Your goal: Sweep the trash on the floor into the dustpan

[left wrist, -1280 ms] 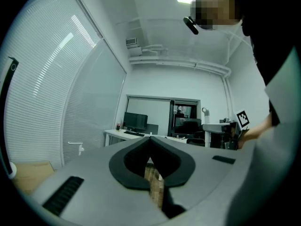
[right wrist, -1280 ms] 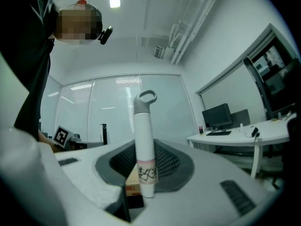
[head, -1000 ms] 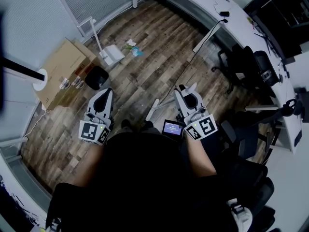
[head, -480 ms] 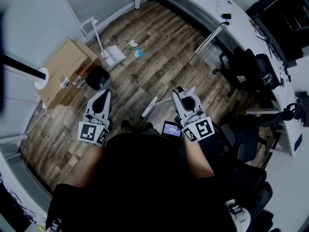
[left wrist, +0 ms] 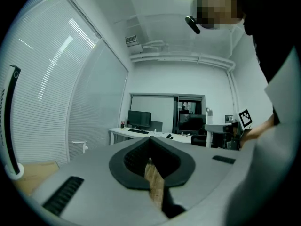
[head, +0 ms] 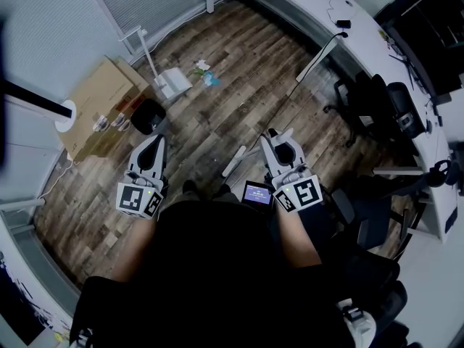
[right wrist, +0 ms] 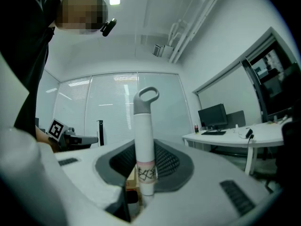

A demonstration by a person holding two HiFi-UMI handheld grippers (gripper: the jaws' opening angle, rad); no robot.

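Approach step: my right gripper is clamped on the upright broom handle, left gripper fully closed and empty; trash lies far off, just right of the white dustpan; next, walk the broom over and sweep left.

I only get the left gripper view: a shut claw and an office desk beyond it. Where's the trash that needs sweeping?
Observer: Small bits of trash lie on the wood floor, just beside a white dustpan standing ahead of the person.
Visitor: Is anyone holding a broom?
Observer: The right claw is shut on a white handle with a grey loop at its top. I can't make out the brush end.
Visitor: Anything else near that dustpan?
Observer: A cardboard box and a black bin sit on the near left of it in the head view.
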